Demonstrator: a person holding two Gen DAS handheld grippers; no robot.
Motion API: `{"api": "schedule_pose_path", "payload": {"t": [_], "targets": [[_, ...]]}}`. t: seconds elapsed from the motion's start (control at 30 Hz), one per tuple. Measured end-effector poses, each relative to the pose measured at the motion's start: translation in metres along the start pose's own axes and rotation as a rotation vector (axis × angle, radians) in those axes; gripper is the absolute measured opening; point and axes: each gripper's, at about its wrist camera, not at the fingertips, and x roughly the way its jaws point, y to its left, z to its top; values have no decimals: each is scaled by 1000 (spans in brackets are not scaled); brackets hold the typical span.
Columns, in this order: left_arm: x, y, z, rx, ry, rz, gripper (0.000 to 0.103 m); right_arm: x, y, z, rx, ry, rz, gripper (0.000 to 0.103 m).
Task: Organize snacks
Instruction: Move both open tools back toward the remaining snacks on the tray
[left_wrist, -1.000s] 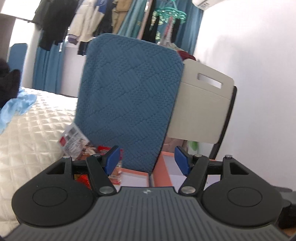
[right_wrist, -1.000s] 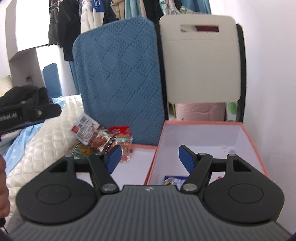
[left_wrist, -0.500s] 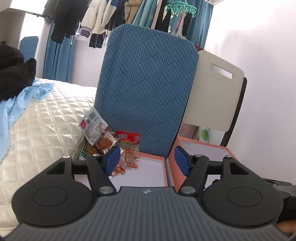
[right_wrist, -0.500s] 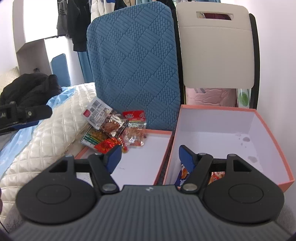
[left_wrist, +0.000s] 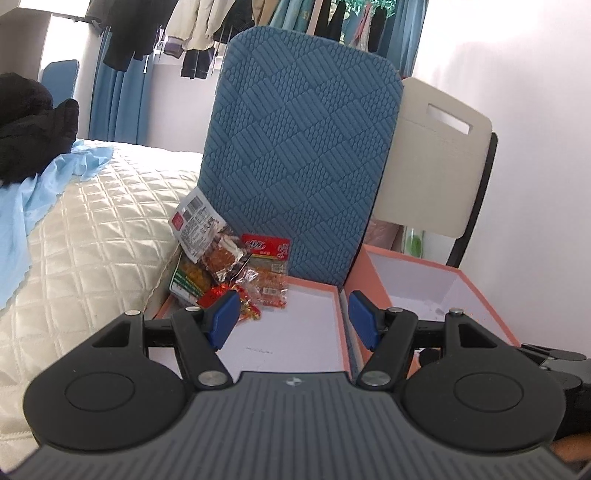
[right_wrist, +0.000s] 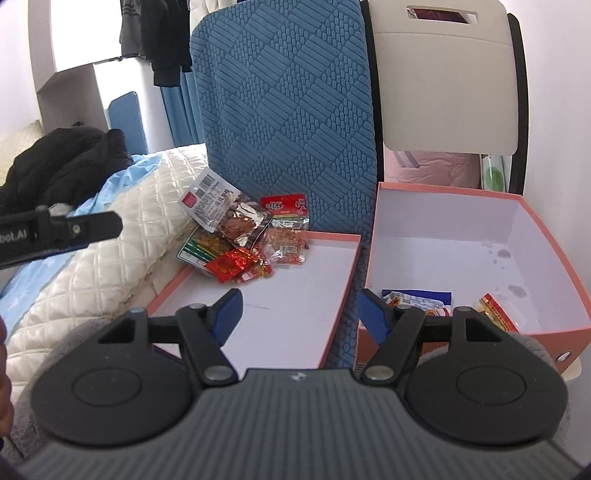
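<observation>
Two grippers hover with jaws spread and nothing between them, over a pair of orange cardboard boxes.

Left gripper (left_wrist: 291, 314) and right gripper (right_wrist: 299, 314) both face the shallow orange-rimmed lid tray with a white floor (right_wrist: 295, 295), where a heap of small foil and plastic snack packets (right_wrist: 243, 236) sits piled in the far left corner — leaning on the blue quilted cushion (right_wrist: 288, 110) standing behind it. Just beside the tray, to the right, the deeper orange box with white inside (right_wrist: 461, 251) already holds a blue-and-white packet (right_wrist: 417, 299) and a red one (right_wrist: 495, 310) near its front wall. A cream quilted bed cover (left_wrist: 85, 251) lies to the left.
</observation>
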Motion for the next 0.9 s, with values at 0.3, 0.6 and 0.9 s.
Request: {"api": "schedule_pose_path", "payload": {"t": [0.3,0.6,0.9], "targets": [[42,19,-6,-38,66,27,70,25,-6,5,32,28,-4,71],[86,27,-1,-46,104,27,70,65,-14,25,67,26,9,71],[137,39,10,-66,134,54,70,105,-25,44,117,21,53,71]]}}
